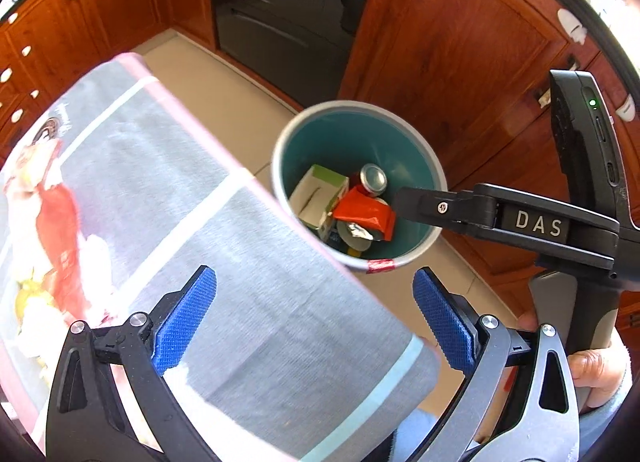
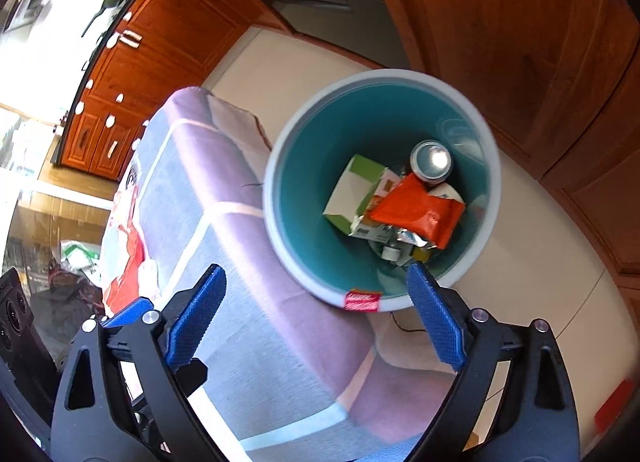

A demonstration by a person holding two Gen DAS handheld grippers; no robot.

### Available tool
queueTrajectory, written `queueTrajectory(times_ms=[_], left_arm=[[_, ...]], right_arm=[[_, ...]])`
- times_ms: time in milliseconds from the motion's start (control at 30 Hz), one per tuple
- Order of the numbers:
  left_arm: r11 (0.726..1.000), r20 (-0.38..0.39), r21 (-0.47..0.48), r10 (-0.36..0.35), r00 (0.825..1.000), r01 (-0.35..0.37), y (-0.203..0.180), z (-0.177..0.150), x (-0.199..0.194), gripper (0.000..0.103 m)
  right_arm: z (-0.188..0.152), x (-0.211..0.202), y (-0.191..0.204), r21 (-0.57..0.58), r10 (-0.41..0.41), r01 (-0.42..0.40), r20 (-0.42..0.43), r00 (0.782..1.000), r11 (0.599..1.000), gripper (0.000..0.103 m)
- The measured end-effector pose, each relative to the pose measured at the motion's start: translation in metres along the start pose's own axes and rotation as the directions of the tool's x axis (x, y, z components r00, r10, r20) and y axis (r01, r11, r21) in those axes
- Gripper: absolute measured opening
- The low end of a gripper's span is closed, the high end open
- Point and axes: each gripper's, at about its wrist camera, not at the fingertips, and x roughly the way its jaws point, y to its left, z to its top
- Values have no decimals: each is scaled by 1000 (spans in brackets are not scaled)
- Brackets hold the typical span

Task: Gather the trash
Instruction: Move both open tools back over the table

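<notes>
A round trash bin with a grey rim and teal inside stands on the floor against the edge of a cloth-covered table. In it lie an orange-red foil packet, a green and white carton, a can and smaller scraps. My left gripper hangs open and empty over the table's edge, near the bin rim. One black finger of the right gripper reaches over the bin's right side. In the right wrist view the right gripper is open and empty above the bin, with the packet below.
Red-brown wooden cabinets rise behind and to the right of the bin. A dark appliance front is set between them. Pale floor tiles show beyond the table. A hand grips the right gripper's handle at lower right.
</notes>
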Motion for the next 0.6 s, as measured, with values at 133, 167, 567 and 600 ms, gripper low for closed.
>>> queueTrajectory(times_ms=[133, 167, 567, 600], left_arm=[[999, 29, -32, 11, 1000, -10, 17, -15, -17, 99], [999, 37, -38, 14, 999, -13, 23, -20, -22, 99], [978, 112, -209, 0, 994, 24, 104, -86, -64, 99], [974, 126, -225, 1, 992, 28, 109, -91, -67, 99]], right_arm=[[-12, 3, 19, -30, -4, 3, -16, 1000, 1000, 88], [-15, 4, 23, -37, -3, 2, -23, 1000, 999, 88], [-56, 22, 108, -185, -12, -6, -93, 996, 983, 88], [-59, 23, 117, -201, -11, -9, -99, 995, 980, 88]])
